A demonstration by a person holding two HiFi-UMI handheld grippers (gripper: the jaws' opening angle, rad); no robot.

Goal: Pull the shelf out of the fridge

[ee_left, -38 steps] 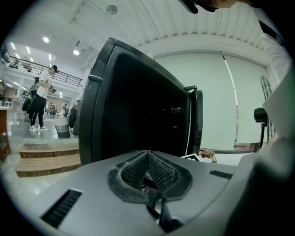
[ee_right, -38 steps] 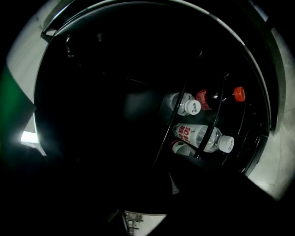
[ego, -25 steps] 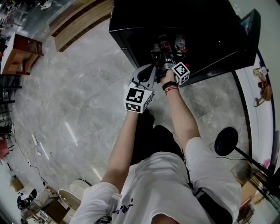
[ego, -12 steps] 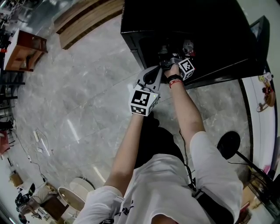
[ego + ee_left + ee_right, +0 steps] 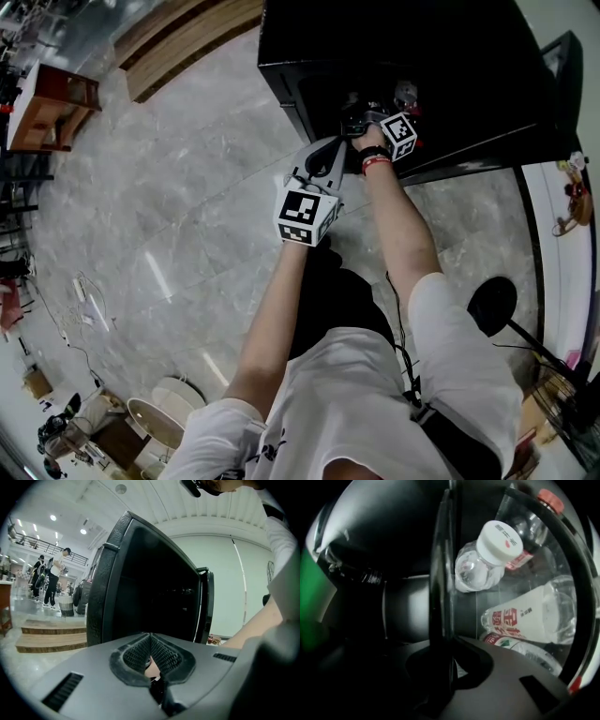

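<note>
Closing on the thin front edge of the shelf [image 5: 442, 573], the right tool [image 5: 449, 670] has it between its jaws, inside the fridge [image 5: 450, 66] at twelve o'clock. Bottles [image 5: 487, 559] lie on the stiff, glassy-looking shelf, so it will probably drag heavy; grip the rim and keep it level. The left tool [image 5: 150, 649] is pinched together, empty.
</note>
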